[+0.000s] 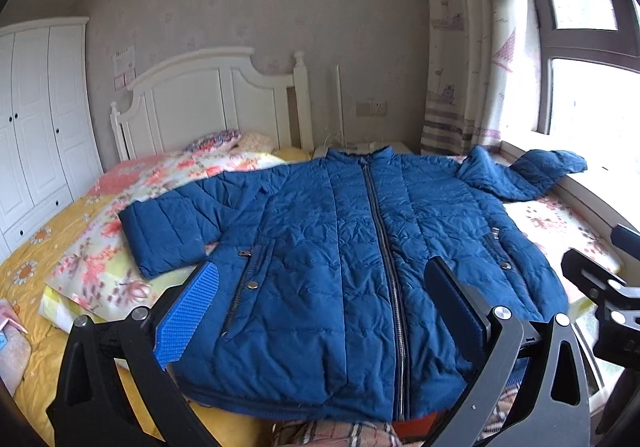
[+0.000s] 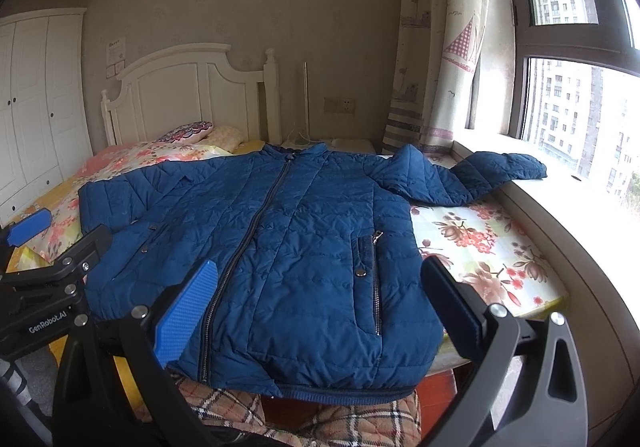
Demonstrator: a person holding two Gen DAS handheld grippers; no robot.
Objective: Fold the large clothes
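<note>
A blue quilted jacket [image 1: 344, 231] [image 2: 280, 239] lies flat and zipped on the bed, front up, collar toward the headboard. Its left sleeve [image 1: 168, 231] spreads over the floral quilt; the right sleeve [image 2: 472, 175] bends up onto the window sill. My left gripper [image 1: 324, 287] hovers open above the hem's left half, nothing between its blue pads. My right gripper [image 2: 324, 287] hangs open over the hem's right half, also empty. The right gripper shows at the right edge of the left wrist view [image 1: 600, 279], and the left gripper at the left edge of the right wrist view [image 2: 36, 247].
A floral quilt [image 2: 480, 247] covers the bed, with a yellow sheet [image 1: 32, 271] to the left and pillows by the white headboard [image 1: 208, 99]. A window sill [image 2: 580, 215] runs along the right. A white wardrobe [image 1: 36, 127] stands left. Plaid fabric [image 2: 328, 419] lies below the hem.
</note>
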